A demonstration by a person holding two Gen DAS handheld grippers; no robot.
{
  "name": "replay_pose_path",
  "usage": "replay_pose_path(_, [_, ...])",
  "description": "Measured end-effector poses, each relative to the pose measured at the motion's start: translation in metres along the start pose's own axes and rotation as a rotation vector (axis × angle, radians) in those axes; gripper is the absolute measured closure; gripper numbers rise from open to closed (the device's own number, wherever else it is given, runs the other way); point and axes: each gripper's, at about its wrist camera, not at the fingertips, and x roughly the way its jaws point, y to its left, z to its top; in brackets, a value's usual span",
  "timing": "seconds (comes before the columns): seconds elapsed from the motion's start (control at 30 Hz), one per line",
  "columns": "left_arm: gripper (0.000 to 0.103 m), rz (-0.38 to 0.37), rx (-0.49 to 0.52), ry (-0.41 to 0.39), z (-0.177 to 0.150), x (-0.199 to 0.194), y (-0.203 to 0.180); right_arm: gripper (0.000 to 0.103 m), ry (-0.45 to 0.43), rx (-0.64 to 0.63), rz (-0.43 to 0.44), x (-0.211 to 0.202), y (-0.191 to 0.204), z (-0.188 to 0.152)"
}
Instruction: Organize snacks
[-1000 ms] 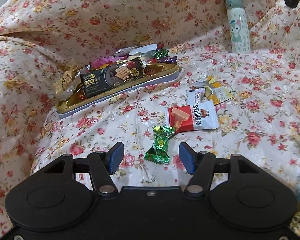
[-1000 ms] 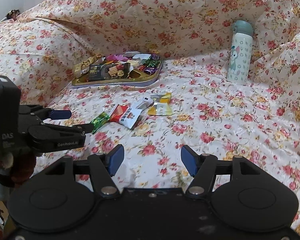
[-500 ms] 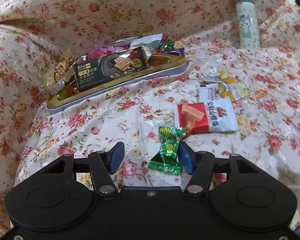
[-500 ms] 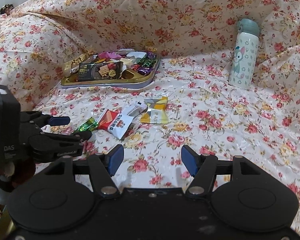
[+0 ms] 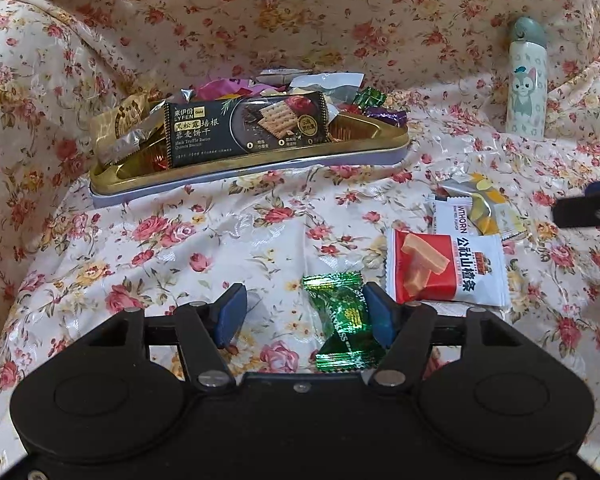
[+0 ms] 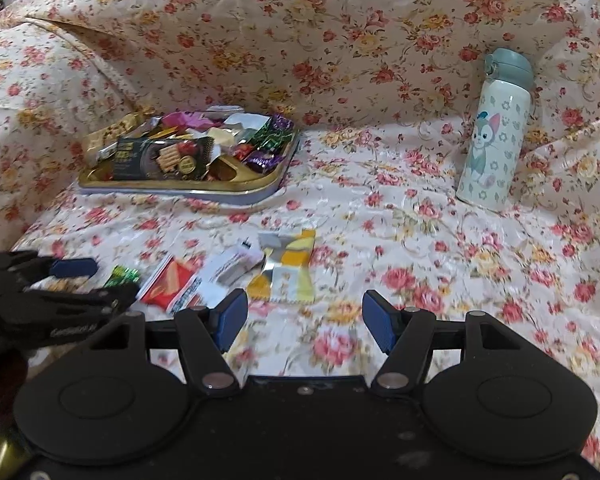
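A green foil candy [image 5: 340, 320] lies on the floral cloth between the fingers of my left gripper [image 5: 304, 316], close against the right pad [image 5: 376, 316]. The jaws are opening and do not press on it. To its right lie a red-and-white packet [image 5: 444, 272], a white packet [image 5: 456, 216] and a yellow-and-silver packet [image 5: 484, 208]. A gold tray [image 5: 220, 178] further back holds several snacks. My right gripper [image 6: 304, 316] is open and empty, just short of the yellow-and-silver packet [image 6: 288, 272]. In its view the left gripper [image 6: 100, 282] straddles the green candy [image 6: 122, 276].
A white bottle [image 6: 492, 148] with a cartoon cat and a grey-green cap stands at the back right. The floral cloth rises into cushions behind and left of the tray [image 6: 180, 188]. The right gripper's tips [image 5: 580, 200] show at the left wrist view's right edge.
My left gripper has come forward and down, so the green candy now sits between its fingers. My right gripper has moved closer to the yellow-and-silver packet, still open.
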Motion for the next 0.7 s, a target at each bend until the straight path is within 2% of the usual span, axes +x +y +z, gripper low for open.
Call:
replay_pose_path(0.23, [0.033, -0.01, -0.011, -0.039, -0.005, 0.0, 0.002, 0.036, 0.024, -0.022, -0.016, 0.036, 0.006, 0.013])
replay_pose_path(0.7, [0.033, -0.01, -0.013, -0.038, -0.004, 0.0, 0.002, 0.038, 0.053, -0.065, -0.035, 0.084, 0.024, 0.018])
